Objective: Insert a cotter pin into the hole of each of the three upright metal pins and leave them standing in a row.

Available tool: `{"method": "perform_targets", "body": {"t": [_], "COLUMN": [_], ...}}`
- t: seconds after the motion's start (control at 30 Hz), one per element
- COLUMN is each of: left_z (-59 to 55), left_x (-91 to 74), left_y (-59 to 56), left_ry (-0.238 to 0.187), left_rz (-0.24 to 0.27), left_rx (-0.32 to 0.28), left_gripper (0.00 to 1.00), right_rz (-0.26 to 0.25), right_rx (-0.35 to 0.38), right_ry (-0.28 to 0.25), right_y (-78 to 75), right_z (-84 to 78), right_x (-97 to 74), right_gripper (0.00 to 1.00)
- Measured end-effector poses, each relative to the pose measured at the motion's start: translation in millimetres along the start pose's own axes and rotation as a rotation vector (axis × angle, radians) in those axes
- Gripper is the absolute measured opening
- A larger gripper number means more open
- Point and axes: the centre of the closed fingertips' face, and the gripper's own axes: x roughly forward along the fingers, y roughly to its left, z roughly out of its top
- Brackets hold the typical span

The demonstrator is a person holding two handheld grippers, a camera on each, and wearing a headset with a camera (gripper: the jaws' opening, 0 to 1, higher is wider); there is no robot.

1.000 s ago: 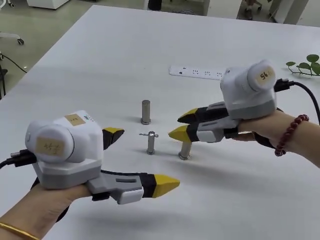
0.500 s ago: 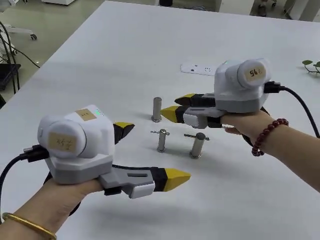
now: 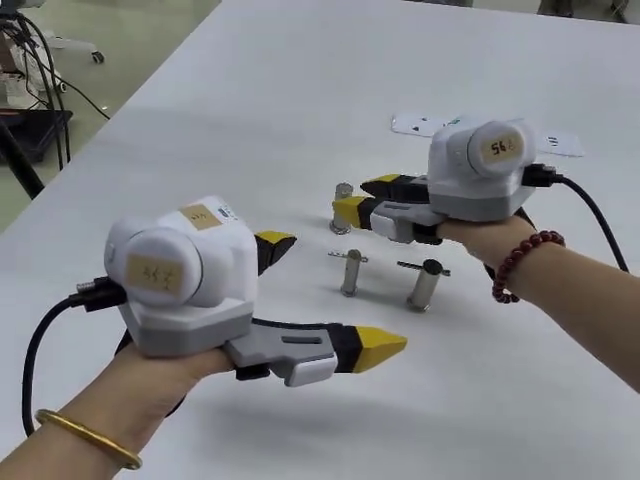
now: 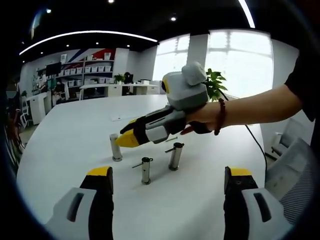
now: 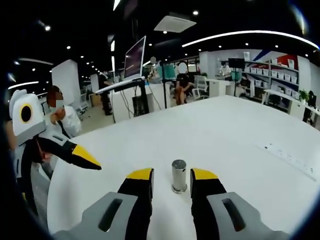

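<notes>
Right gripper view, fingers (image 5: 140,176) slightly open, flanking pin (image 5: 178,176)

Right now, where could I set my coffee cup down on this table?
Bare table lies left of the far pin and middle pin, toward its edge, and beyond the power strip. Around the pins it is crowded: the right gripper straddles the far one, the left gripper hangs open before the middle one.

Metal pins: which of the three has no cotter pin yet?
The far pin at the right gripper's tips: its top is bare. The middle pin and the near pin each carry a cotter pin crosswise.
</notes>
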Motion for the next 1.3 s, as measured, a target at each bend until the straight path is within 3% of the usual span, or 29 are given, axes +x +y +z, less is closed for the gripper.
{"method": "perform_targets", "body": {"t": [0.37,0.57,0.8,1.03,1.3], "left_z": [-1.1,0.5,-0.2,0.0,0.7], "left_x": [0.9,-0.1,-0.4,-0.8,-0.9], "left_y": [-2.2,-0.2,0.4,0.9,0.3], "left_ry": [0.007,0.001,0.003,0.003,0.000], "left_rz": [-0.009,-0.003,-0.003,0.001,-0.001], "left_rx": [0.002,-0.001,-0.003,-0.001,-0.001], "left_gripper": [0.89,0.89,0.88,0.87,0.87], "right_rz": [-0.015,-0.014,-0.033,-0.027,-0.044], "right_rx": [-0.019,-0.004,0.033,0.023,0.005], "right_ry": [-0.016,-0.008,-0.010,-0.005,0.015], "right_y": [-5.8,-2.4,-12.0,-5.1,-7.6], "right_z": [1.8,-0.7,-1.8,-1.0,-2.3], "right_x": [13.6,19.1,21.5,18.8,13.5], "right_gripper": [0.19,0.17,0.11,0.08,0.07]}}
